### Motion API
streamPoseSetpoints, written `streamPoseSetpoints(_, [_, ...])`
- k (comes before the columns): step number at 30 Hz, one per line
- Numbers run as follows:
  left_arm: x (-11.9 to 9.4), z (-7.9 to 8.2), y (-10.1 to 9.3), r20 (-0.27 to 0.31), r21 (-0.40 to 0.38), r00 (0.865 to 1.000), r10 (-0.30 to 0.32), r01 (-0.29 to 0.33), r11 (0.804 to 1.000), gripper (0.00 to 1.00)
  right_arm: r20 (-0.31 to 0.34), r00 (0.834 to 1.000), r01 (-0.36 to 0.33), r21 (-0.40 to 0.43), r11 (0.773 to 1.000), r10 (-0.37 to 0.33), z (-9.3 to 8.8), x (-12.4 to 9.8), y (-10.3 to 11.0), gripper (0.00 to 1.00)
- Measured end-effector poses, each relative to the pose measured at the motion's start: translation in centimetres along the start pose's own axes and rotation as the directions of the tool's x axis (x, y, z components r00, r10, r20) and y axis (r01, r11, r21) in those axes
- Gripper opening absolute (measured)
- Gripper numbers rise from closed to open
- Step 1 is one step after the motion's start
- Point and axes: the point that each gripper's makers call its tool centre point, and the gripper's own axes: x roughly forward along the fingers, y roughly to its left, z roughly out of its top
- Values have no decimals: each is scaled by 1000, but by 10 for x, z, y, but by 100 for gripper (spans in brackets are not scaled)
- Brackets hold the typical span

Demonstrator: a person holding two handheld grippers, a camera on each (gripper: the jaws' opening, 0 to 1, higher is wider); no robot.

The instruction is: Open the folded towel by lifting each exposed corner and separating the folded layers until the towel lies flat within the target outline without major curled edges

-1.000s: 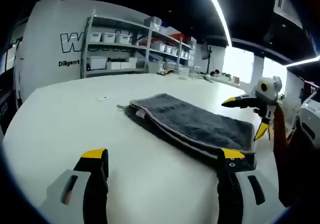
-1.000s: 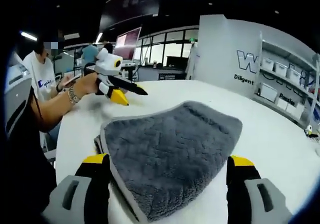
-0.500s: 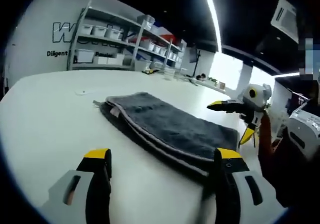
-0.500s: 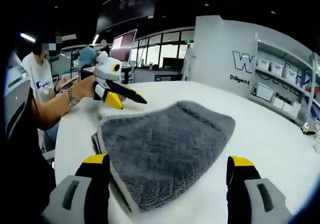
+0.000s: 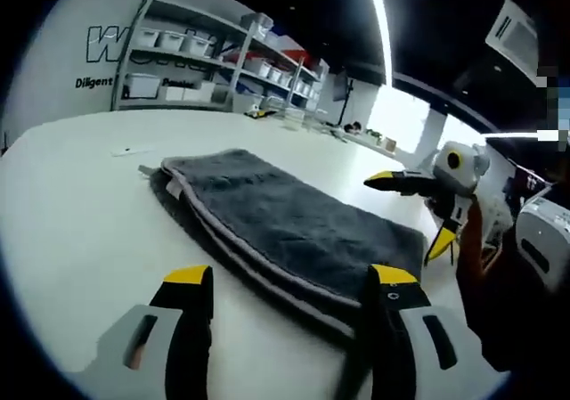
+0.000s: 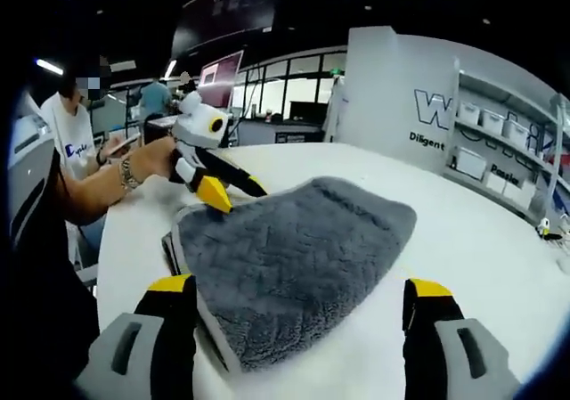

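Grey towel [image 5: 294, 226] lay folded in layers on white surface [image 5: 80, 204]; left tool [image 5: 289, 284] hung wide open over near edge, gripping nothing, right jaw just at towel's border; right tool [image 6: 298, 293] wide open above towel [image 6: 294, 257], empty too; in right gripper view, left tool [image 6: 233, 195] sat at towel's far corner, contact perhaps, hard to tell; shelves [image 5: 205, 61] behind.

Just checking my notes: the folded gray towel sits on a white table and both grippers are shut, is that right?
Not quite. The folded gray towel does sit on the white table, but both grippers are open. The left gripper view shows the left gripper spread wide, the right gripper view the right gripper.
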Motion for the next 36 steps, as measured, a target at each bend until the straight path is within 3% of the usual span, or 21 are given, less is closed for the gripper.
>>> streamPoseSetpoints(2, [3,-2,-1,-3,-46,1000,-13,13,999,56,1,1000,-3,0,1000,3,0,0,0,98])
streamPoseSetpoints(9, [0,-3,5,-4,-41,1000,24,-24,999,32,-5,1000,-10,-15,1000,10,0,2,3,98])
streamPoseSetpoints(16, [-1,-2,2,7,-84,1000,13,-12,996,17,-10,1000,-12,-27,1000,12,2,5,7,97])
streamPoseSetpoints(18, [-1,4,-3,38,-119,999,-10,14,993,12,-7,1000,-16,-35,999,15,4,7,10,96])
streamPoseSetpoints(30, [1,30,-21,102,-203,994,-48,68,977,7,51,990,-124,-92,988,129,29,17,52,92])
streamPoseSetpoints(36, [11,50,-36,97,-171,992,-78,94,981,7,57,992,-107,-90,990,112,28,10,47,92])
